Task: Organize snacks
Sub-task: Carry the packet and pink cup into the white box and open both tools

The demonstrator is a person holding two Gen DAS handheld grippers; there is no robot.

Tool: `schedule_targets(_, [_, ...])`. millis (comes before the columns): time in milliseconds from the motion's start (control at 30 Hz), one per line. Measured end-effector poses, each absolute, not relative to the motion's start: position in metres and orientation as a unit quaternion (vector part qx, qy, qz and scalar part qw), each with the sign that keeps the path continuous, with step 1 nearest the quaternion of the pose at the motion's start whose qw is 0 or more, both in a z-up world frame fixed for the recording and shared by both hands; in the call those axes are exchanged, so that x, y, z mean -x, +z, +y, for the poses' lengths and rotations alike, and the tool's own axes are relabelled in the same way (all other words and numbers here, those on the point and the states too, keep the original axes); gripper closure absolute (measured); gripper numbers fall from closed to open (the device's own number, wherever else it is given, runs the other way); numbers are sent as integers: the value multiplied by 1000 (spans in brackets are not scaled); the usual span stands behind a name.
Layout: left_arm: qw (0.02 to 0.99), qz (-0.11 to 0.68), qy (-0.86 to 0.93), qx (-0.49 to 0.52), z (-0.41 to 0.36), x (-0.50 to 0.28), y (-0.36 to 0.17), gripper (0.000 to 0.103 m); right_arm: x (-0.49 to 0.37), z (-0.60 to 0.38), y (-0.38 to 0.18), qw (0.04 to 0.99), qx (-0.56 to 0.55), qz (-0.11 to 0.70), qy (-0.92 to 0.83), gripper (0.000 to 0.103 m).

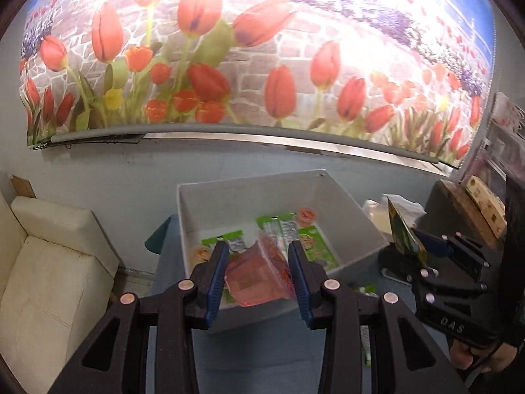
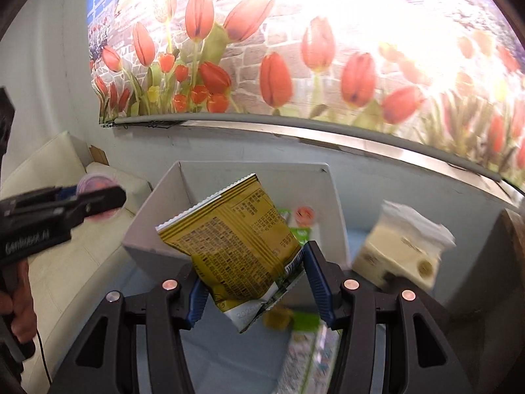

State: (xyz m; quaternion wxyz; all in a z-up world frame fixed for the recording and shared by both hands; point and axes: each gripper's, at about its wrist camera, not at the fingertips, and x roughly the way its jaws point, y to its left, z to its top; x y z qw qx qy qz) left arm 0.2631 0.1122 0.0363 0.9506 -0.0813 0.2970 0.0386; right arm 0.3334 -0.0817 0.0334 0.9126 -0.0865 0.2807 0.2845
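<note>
A white bin (image 1: 347,207) stands on the blue table and holds green snack packets (image 1: 315,243) and a small round orange cup (image 1: 306,215). My left gripper (image 1: 259,262) is above the bin's near edge, shut on a transparent orange-red snack pack (image 1: 259,272). My right gripper (image 2: 252,272) is shut on a yellow snack bag (image 2: 229,236), held tilted in front of the bin (image 2: 157,216). The right gripper and its bag also show in the left wrist view (image 1: 403,236), right of the bin. The left gripper (image 2: 98,197) shows at the left of the right wrist view.
A cream tissue box (image 2: 403,256) sits right of the bin. Green snack packets (image 2: 311,354) lie on the blue table (image 2: 229,361) near me. A white sofa (image 1: 49,262) is on the left. A tulip-print blind covers the wall behind. Wooden blocks (image 1: 475,210) stand at far right.
</note>
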Motion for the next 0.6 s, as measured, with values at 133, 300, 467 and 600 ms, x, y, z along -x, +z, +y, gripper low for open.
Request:
schedule_targets(133, [945, 309, 41, 100, 142, -288, 26, 61, -367, -45, 36, 909, 106, 286, 283, 45])
schedule_targets(300, [933, 340, 38, 111, 158, -311, 5, 61, -395, -22, 27, 904, 110, 308, 277, 45])
schedule_targets(467, [926, 359, 37, 113, 162, -326, -10, 61, -408, -17, 14, 900, 112, 323, 269, 45])
schedule_targets(600, [921, 372, 40, 104, 161, -337, -15, 49, -413, -20, 12, 905, 114, 320, 256, 12])
